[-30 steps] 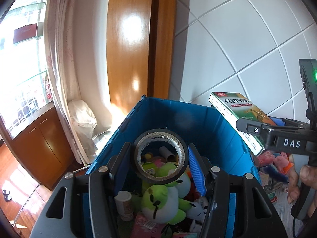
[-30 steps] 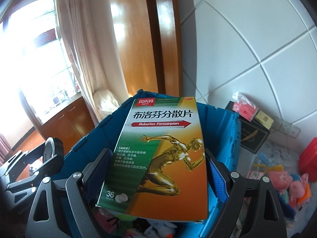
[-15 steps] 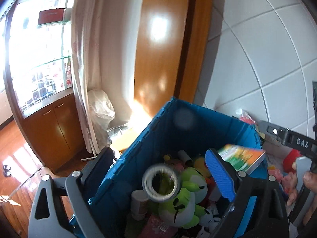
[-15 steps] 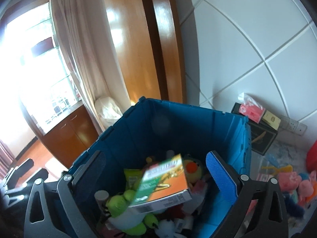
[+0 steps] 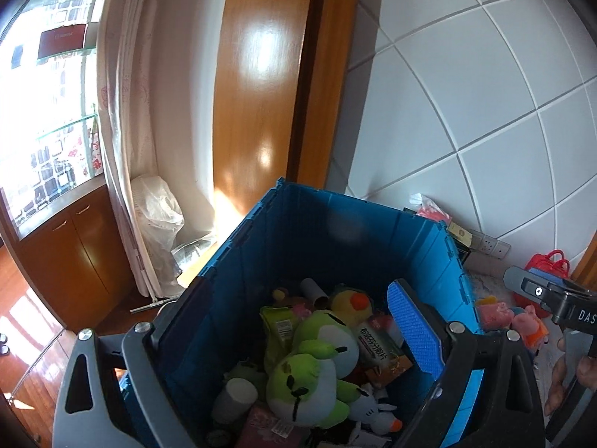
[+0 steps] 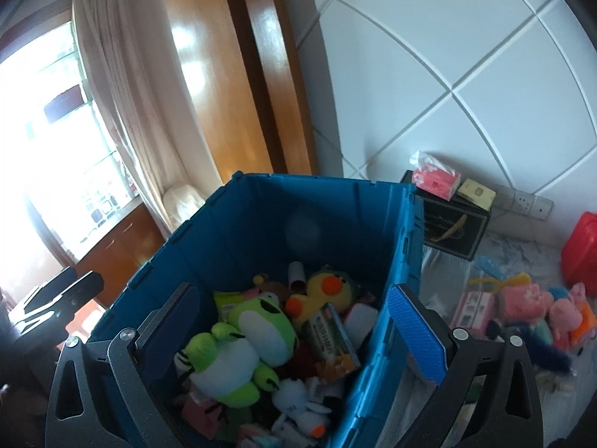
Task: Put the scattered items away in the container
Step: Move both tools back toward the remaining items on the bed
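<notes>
A blue crate (image 5: 335, 231) stands open below both grippers, filled with plush toys. In the left wrist view my left gripper (image 5: 294, 328) hangs over it, open and empty. A green frog plush (image 5: 313, 369), a yellow duck (image 5: 350, 300) and the green-and-orange medicine box (image 5: 380, 347) lie inside. The tape roll is out of sight among the contents. My right gripper (image 6: 294, 332) is open too, with nothing between its pads, above the crate's right side. The medicine box (image 6: 330, 336) lies beside the frog plush (image 6: 242, 339). A hand holds the right gripper (image 5: 541, 295) at the frame's right edge.
Right of the crate (image 6: 373, 224), loose items lie on the counter: pink pig plushes (image 6: 559, 306), a pink box (image 6: 477, 306), a red case (image 6: 582, 250). A black box (image 6: 451, 224) with a tissue pack (image 6: 436, 179) stands against the tiled wall. A curtain and wooden cabinet are on the left.
Both grippers opened. The tape roll fell from the left one and the medicine box from the right one into the crate. The right gripper shifted toward the crate's right side.
</notes>
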A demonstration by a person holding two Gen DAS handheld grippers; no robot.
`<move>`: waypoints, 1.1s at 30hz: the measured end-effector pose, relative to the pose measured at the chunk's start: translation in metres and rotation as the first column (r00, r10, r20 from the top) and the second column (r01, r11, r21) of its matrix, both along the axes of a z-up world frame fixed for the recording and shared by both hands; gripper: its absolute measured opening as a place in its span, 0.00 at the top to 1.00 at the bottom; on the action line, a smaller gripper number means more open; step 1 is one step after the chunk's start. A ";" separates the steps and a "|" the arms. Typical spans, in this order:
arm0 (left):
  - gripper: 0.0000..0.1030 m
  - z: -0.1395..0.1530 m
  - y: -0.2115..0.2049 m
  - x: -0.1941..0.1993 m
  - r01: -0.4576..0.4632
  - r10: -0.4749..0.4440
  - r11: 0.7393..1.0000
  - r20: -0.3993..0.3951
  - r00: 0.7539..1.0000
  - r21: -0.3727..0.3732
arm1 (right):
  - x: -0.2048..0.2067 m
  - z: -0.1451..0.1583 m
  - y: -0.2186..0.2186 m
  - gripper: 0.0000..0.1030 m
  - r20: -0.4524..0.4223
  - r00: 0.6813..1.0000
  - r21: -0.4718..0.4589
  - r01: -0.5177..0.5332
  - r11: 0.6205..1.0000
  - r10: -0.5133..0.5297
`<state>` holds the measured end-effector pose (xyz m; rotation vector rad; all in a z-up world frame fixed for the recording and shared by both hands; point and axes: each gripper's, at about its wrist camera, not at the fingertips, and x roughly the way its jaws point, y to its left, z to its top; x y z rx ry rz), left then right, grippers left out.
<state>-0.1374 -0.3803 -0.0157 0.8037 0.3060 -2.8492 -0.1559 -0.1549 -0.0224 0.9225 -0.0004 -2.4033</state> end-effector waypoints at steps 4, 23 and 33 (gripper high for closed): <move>0.07 -0.003 0.026 -0.002 0.070 -0.071 0.997 0.014 0.997 0.006 | 0.008 -0.006 0.031 0.00 0.016 0.998 0.003 0.067 0.998 -0.067; 0.07 0.012 0.194 -0.001 0.316 -0.314 0.946 0.037 0.949 -0.077 | 0.034 -0.014 0.209 0.00 0.034 0.953 -0.074 0.304 0.950 -0.302; 0.07 -0.006 0.290 -0.011 0.402 -0.396 0.914 0.089 0.914 -0.061 | 0.037 -0.036 0.318 0.00 0.057 0.917 -0.009 0.395 0.918 -0.394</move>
